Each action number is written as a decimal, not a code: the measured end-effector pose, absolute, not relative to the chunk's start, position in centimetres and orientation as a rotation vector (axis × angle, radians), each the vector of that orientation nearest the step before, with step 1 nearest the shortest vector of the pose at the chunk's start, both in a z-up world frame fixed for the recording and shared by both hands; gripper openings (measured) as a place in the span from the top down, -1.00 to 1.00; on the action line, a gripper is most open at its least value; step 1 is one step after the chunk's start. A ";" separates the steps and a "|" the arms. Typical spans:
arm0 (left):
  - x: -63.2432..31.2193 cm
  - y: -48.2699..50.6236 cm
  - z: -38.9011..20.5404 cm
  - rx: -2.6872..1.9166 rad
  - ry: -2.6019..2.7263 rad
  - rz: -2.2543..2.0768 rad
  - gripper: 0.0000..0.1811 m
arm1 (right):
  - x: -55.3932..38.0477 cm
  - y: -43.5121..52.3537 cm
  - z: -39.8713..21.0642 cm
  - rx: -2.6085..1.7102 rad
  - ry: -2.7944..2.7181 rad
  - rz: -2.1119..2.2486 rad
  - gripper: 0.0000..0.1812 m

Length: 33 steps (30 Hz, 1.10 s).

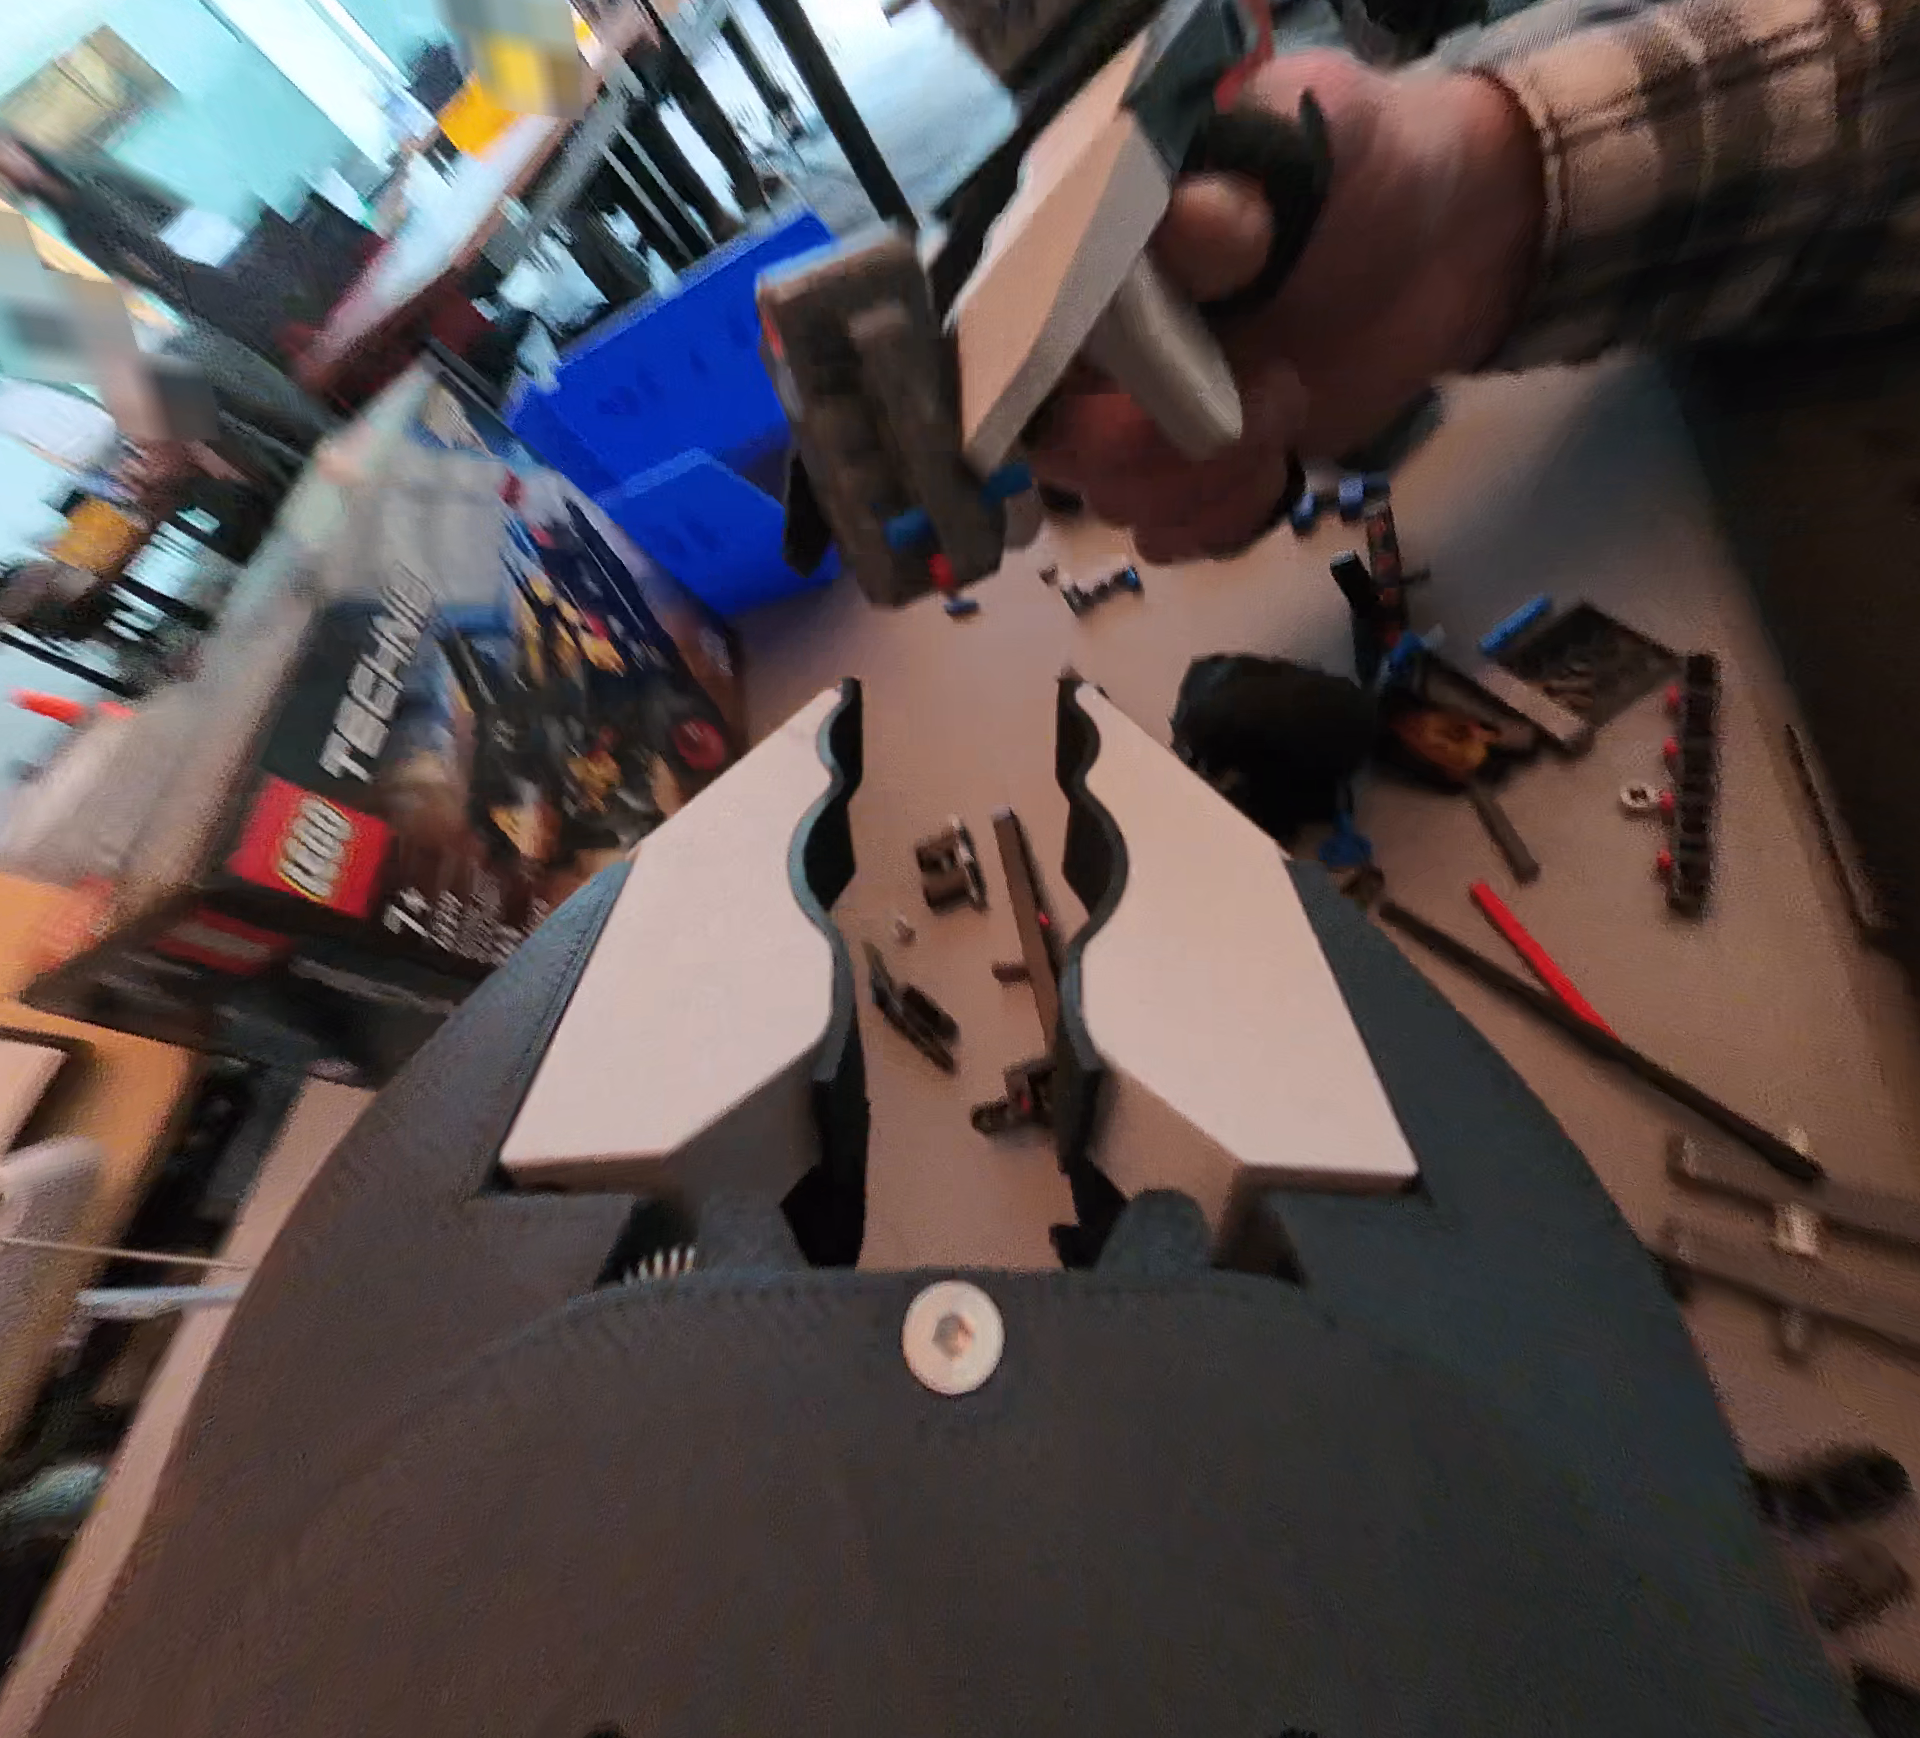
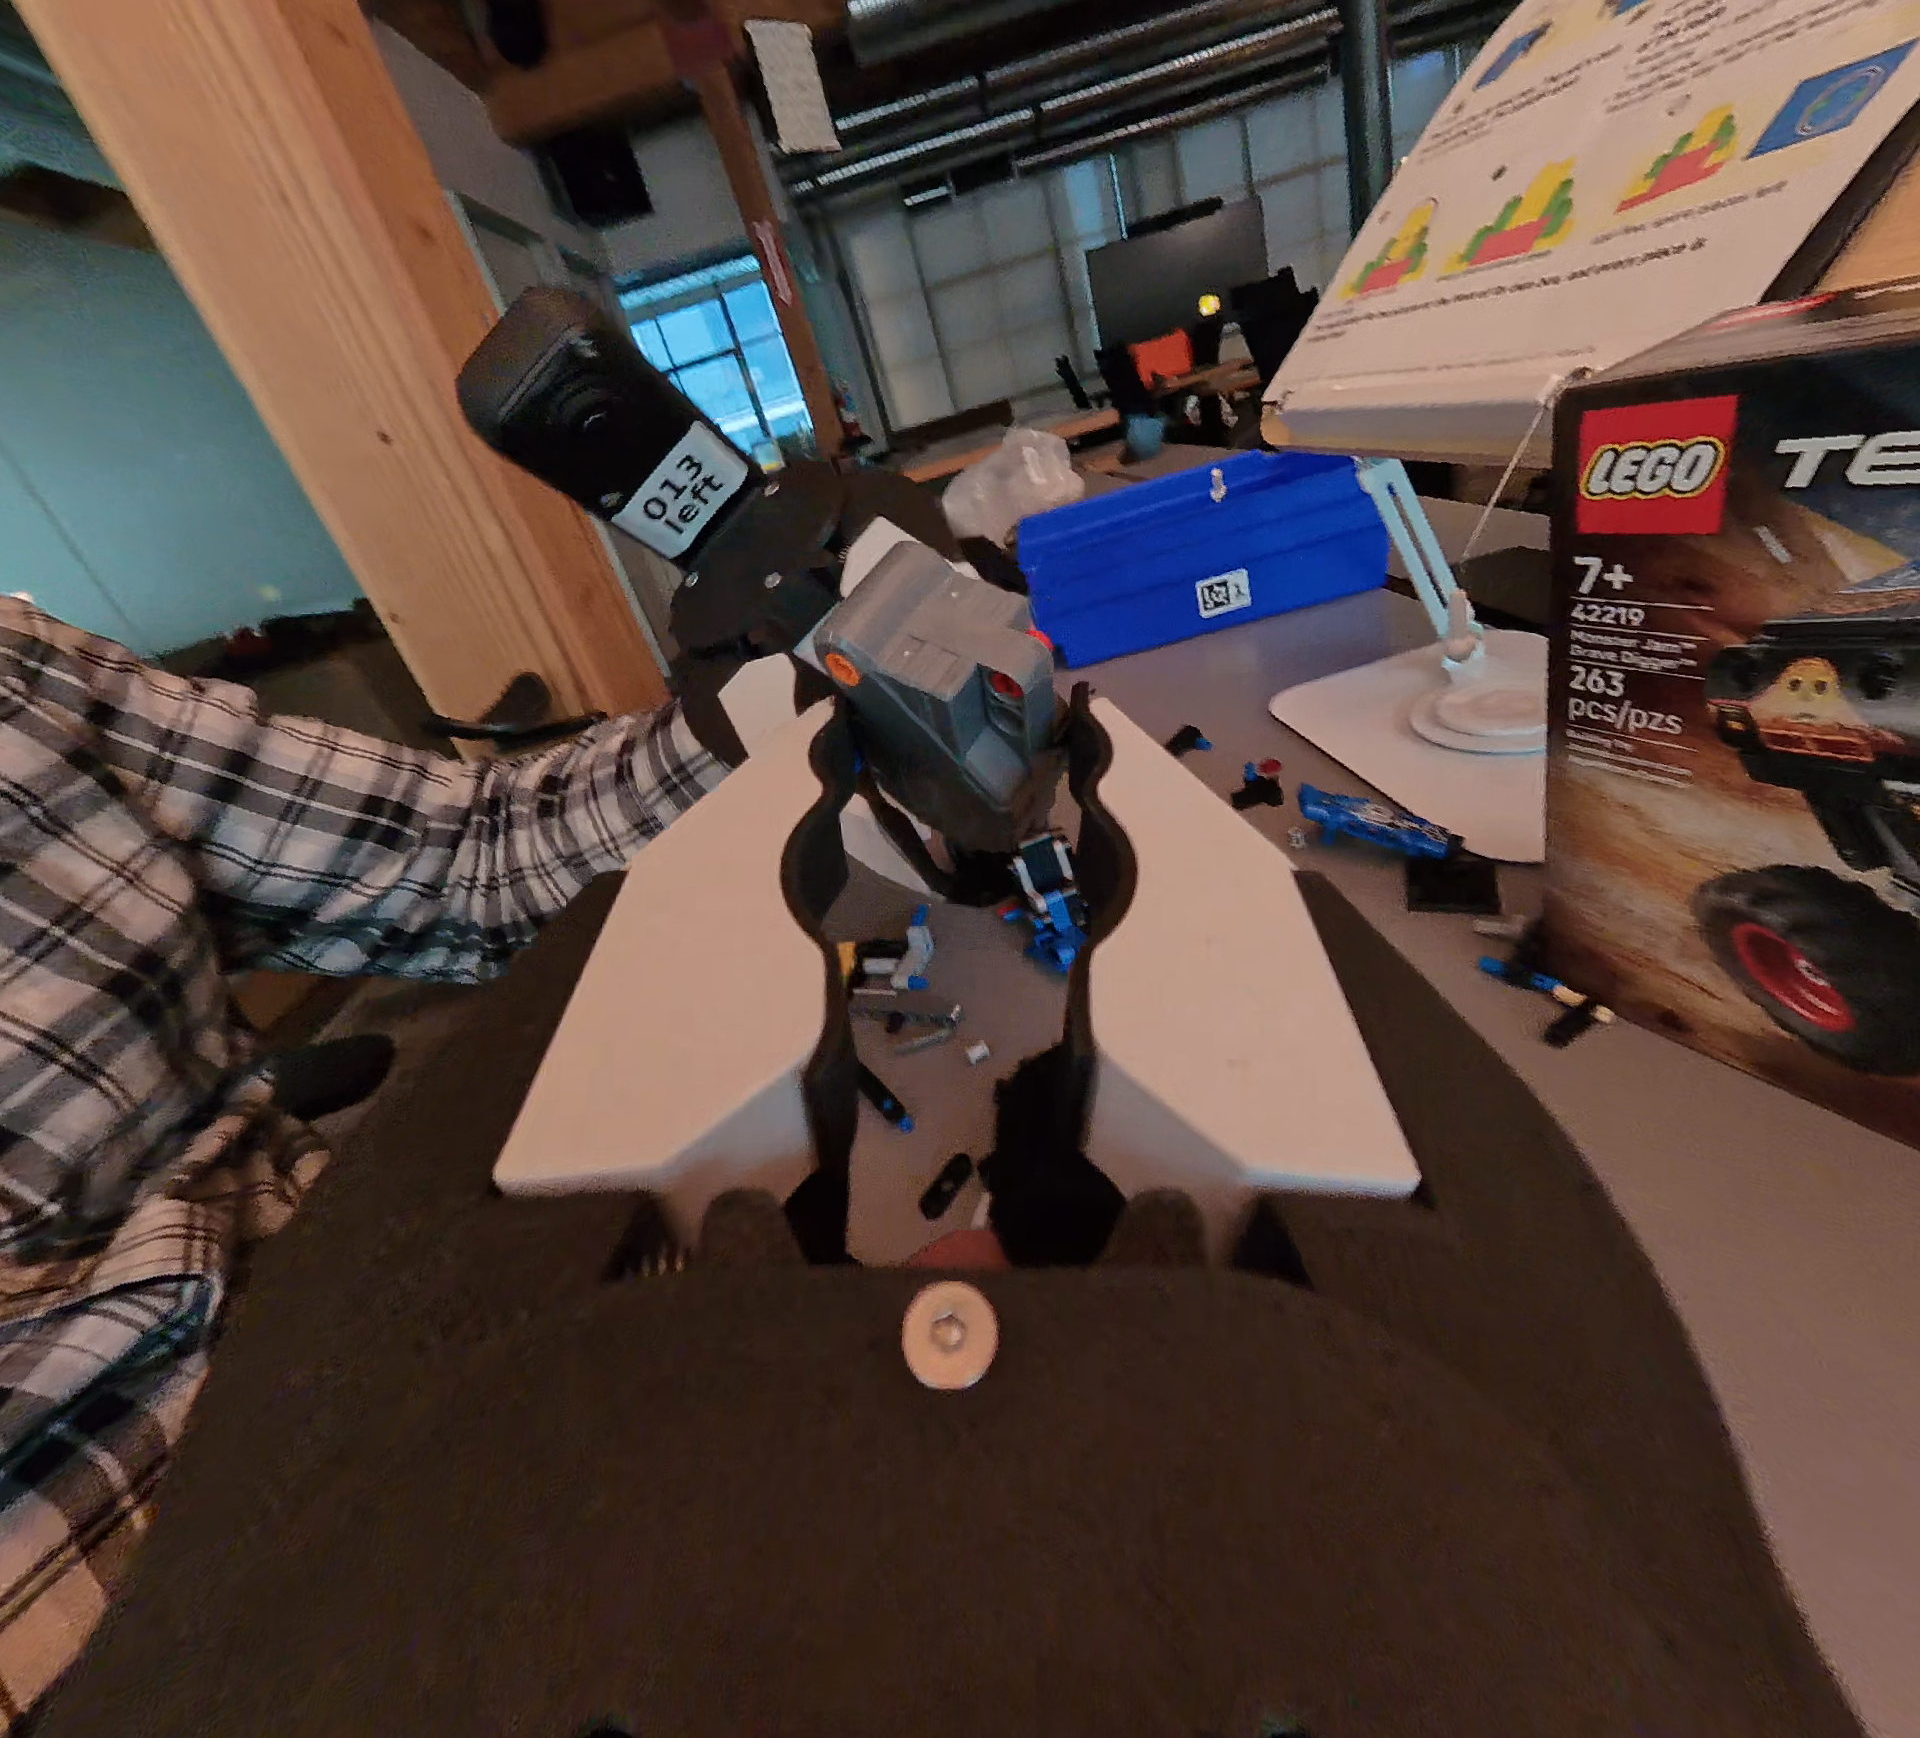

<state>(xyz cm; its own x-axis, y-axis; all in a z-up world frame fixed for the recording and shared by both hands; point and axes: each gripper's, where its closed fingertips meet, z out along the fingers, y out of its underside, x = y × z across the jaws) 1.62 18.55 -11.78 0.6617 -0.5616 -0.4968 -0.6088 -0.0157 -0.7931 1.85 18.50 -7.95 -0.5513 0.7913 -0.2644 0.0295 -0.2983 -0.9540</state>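
Note:
My right gripper is shut on a grey building-block assembly with blue and red pins and holds it above the table. In the left wrist view that assembly hangs in the right gripper, gripped by a hand in a plaid sleeve. My left gripper is open and empty, below and short of the assembly, over small loose parts on the table. From the right wrist view the left gripper sits just behind the assembly.
A toy building-set box stands on the table. A blue bin is behind it. A white stand holds an instruction sheet. A black tyre, a pinned black beam and a red axle lie scattered. My left and right fingertips are right by each other. The red axle sits 15 cm or so from the ends of my left fingers.

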 end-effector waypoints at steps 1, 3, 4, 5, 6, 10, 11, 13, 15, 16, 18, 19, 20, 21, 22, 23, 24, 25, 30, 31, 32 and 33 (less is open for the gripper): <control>2.1 18.5 -10.9 -1.617 0.965 0.088 0.64 | 2.0 18.4 -7.7 -1.036 -1.414 1.924 0.57; 2.8 18.4 -9.4 -1.532 0.944 0.144 0.69 | 2.3 18.1 -7.3 -0.999 -1.406 1.963 0.57; 3.2 18.3 -9.0 -1.507 0.936 0.151 0.70 | 2.5 18.0 -7.0 -0.979 -1.403 1.981 0.57; 3.7 18.2 -8.7 -1.482 0.932 0.159 0.70 | 2.6 17.8 -6.9 -0.961 -1.403 1.993 0.57; 4.0 18.2 -8.3 -1.451 0.922 0.185 0.71 | 2.9 17.6 -6.6 -0.937 -1.402 2.008 0.57; 4.3 18.0 -7.1 -1.365 0.904 0.303 0.76 | 3.5 17.6 -5.6 -0.876 -1.363 2.036 0.56; 4.4 17.9 -6.7 -1.343 0.897 0.320 0.77 | 3.6 17.7 -5.5 -0.870 -1.354 2.040 0.56; 4.7 17.6 -5.9 -1.290 0.876 0.358 0.83 | 3.6 18.0 -5.5 -0.878 -1.337 2.037 0.56; 4.9 17.5 -5.7 -1.272 0.896 0.410 0.83 | 3.6 18.0 -5.4 -0.870 -1.328 2.054 0.57; 5.0 17.6 -5.8 -1.276 0.900 0.424 0.82 | 3.6 18.0 -5.3 -0.869 -1.324 2.052 0.57; 5.0 17.6 -5.8 -1.271 0.895 0.432 0.84 | 3.7 18.0 -5.3 -0.867 -1.326 2.048 0.57; 5.0 17.6 -5.7 -1.266 0.897 0.438 0.84 | 3.7 18.0 -5.3 -0.862 -1.324 2.049 0.57; 5.0 17.6 -5.7 -1.271 0.896 0.436 0.84 | 3.7 17.9 -5.2 -0.860 -1.324 2.048 0.57; 5.0 17.6 -5.6 -1.279 0.889 0.426 0.85 | 3.7 17.9 -5.2 -0.858 -1.323 2.048 0.57; 5.1 17.5 -5.5 -1.280 0.880 0.422 0.85 | 3.8 17.9 -5.1 -0.854 -1.319 2.048 0.57; 5.1 17.6 -5.5 -1.285 0.871 0.422 0.85 | 3.8 17.9 -5.0 -0.850 -1.314 2.046 0.57; 5.2 17.6 -5.5 -1.296 0.868 0.411 0.86 | 3.8 17.9 -5.0 -0.846 -1.313 2.043 0.57; 5.3 17.5 -5.4 -1.306 0.862 0.386 0.86 | 3.9 17.9 -4.9 -0.839 -1.315 2.046 0.57; 6.2 17.1 -4.9 -1.300 0.831 0.305 0.92 | 4.3 17.5 -4.3 -0.799 -1.296 2.078 0.57; 6.3 17.1 -4.8 -1.302 0.836 0.283 0.92 | 4.5 17.4 -4.2 -0.787 -1.297 2.074 0.57; 6.0 17.2 -4.9 -1.313 0.849 0.300 0.92 | 4.4 17.5 -4.2 -0.793 -1.295 2.059 0.57; 5.8 17.3 -4.9 -1.313 0.857 0.321 0.92 | 4.2 17.6 -4.2 -0.806 -1.288 2.053 0.57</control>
